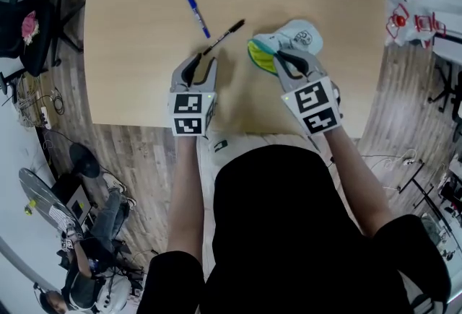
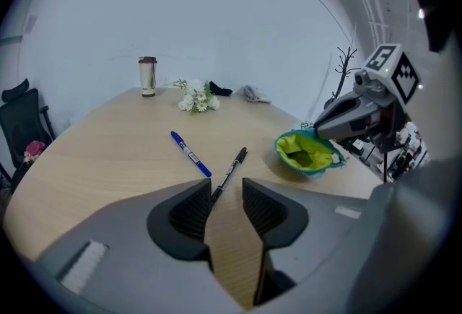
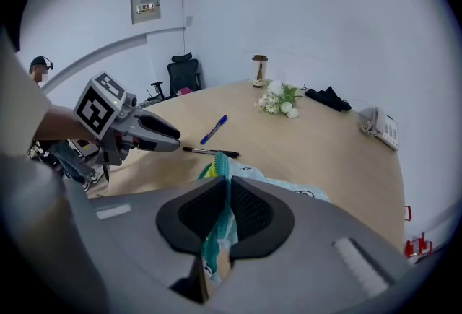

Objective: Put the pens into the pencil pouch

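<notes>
A black pen [image 1: 224, 36] [image 2: 230, 171] [image 3: 210, 152] lies slantwise on the wooden table [image 1: 144, 74], and a blue pen [image 1: 197, 14] [image 2: 190, 154] [image 3: 214, 129] lies just beyond it. My left gripper [image 1: 204, 60] [image 2: 225, 198] stands open just short of the black pen's near end, with nothing between its fingers. The pencil pouch [image 1: 281, 45] [image 2: 309, 152] [image 3: 238, 182], pale teal with a yellow-green lining, sits to the right with its mouth open toward the pens. My right gripper [image 1: 281, 58] [image 3: 225, 208] is shut on the pouch's rim and holds it up.
At the table's far end are a bunch of white flowers [image 2: 196, 98] [image 3: 280, 99], a tumbler [image 2: 148, 76], a dark cloth [image 3: 328, 98] and a white phone [image 3: 382, 126]. An office chair [image 1: 25, 24] stands left of the table. A person sits on the floor at lower left [image 1: 86, 262].
</notes>
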